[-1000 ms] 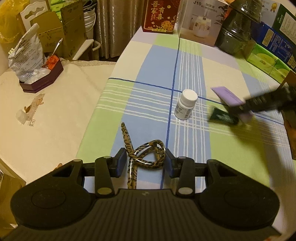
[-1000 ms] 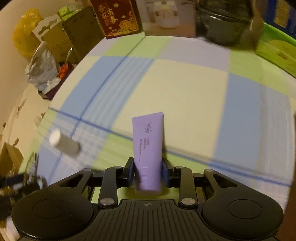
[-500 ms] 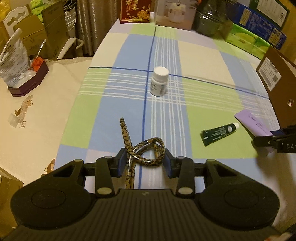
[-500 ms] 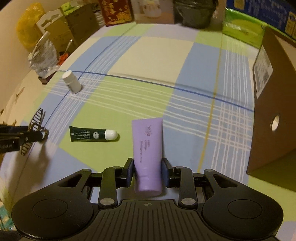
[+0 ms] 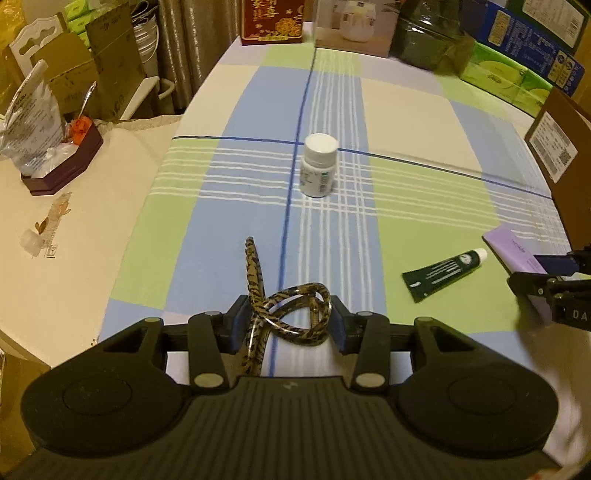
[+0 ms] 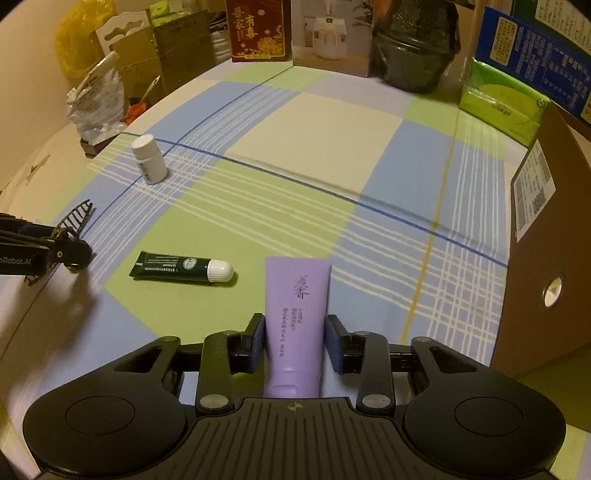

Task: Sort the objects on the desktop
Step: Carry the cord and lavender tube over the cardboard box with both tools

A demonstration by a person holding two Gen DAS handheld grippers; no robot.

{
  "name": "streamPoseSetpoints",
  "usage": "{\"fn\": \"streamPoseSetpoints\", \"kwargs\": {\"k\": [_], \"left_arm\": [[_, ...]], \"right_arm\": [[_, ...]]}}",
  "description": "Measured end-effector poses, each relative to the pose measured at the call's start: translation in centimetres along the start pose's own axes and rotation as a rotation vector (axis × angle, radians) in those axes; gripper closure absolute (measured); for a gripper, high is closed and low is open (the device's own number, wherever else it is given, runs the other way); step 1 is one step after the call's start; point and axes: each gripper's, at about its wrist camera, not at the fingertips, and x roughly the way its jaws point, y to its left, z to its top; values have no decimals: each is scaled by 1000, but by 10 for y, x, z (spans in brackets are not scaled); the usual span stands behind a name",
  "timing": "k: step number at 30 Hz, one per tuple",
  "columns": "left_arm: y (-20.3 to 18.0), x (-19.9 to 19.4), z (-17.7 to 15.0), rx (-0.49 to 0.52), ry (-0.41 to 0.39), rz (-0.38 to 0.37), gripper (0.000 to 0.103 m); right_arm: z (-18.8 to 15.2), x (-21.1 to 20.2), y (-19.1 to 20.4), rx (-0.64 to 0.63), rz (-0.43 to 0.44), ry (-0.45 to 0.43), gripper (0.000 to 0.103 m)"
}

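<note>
My left gripper point(image 5: 290, 319) is shut on a leopard-print hair clip point(image 5: 291, 314), low over the near left of the checked tablecloth. My right gripper point(image 6: 295, 338) is shut on a purple tube point(image 6: 297, 310), low over the cloth; it also shows in the left wrist view point(image 5: 515, 249). A dark green tube with a white cap point(image 6: 181, 267) lies flat between the grippers, and shows in the left wrist view point(image 5: 443, 273). A white pill bottle point(image 5: 319, 166) stands upright further back; it shows in the right wrist view point(image 6: 147, 158) too.
A brown cardboard box point(image 6: 535, 251) stands on the right, close to my right gripper. Along the back edge stand a red box point(image 6: 258, 29), a product box point(image 6: 328, 35), a dark container point(image 6: 413, 55) and green tissue packs point(image 6: 502, 105). A cream-clothed table point(image 5: 74, 229) lies left.
Both views have swung and lowered toward the table. The right gripper with the purple tube has come down beside the green tube. Both grips are unchanged.
</note>
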Motion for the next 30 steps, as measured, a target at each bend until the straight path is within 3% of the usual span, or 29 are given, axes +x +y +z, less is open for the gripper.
{"fn": "streamPoseSetpoints", "kwargs": {"k": [17,23,30], "left_arm": [[-54,-33,-48,83,54,-71,66],[-84,-50,-47,125,19,-109,66],[-120,-70,-35,178,-40,-156,66]], "right_arm": [[-45,-41,-15,18,63,68,72],[-56,-69,-34,58,131,21,72],[-62,-101,-54,82,149,-38,72]]}}
